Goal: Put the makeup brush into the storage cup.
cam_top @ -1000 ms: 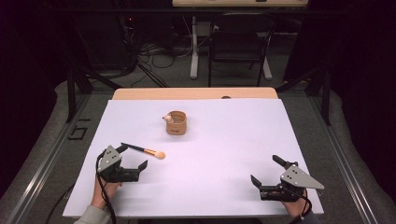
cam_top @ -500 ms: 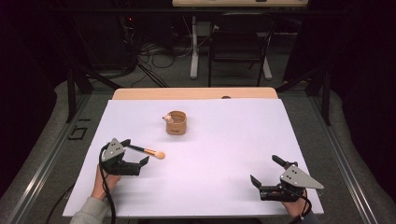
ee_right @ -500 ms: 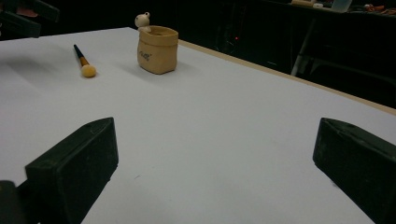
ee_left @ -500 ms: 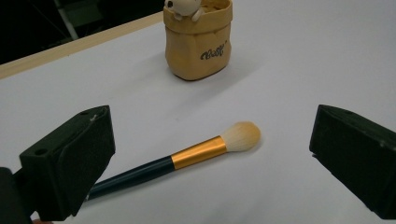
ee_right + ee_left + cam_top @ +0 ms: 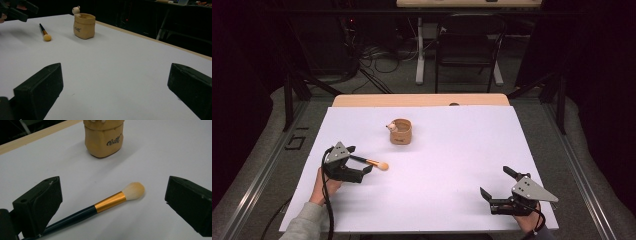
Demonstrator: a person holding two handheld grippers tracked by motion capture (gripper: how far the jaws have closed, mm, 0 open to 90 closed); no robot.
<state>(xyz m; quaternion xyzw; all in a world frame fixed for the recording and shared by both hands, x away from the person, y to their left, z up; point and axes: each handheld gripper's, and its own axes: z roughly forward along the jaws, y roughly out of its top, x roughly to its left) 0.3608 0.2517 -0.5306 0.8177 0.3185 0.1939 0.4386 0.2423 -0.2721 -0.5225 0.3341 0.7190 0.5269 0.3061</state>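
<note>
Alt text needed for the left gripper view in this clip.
A makeup brush lies on the white table between the wide-open jaws of the left gripper, bristles pointing toward a tan sack-shaped holder standing farther back.

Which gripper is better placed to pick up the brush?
Left. The left gripper is open, with the brush lying between its jaws. The right gripper sits far across the table.

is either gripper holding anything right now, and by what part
Nothing is held. The left gripper is open around the brush, which lies on the table; the right gripper is open too.
</note>
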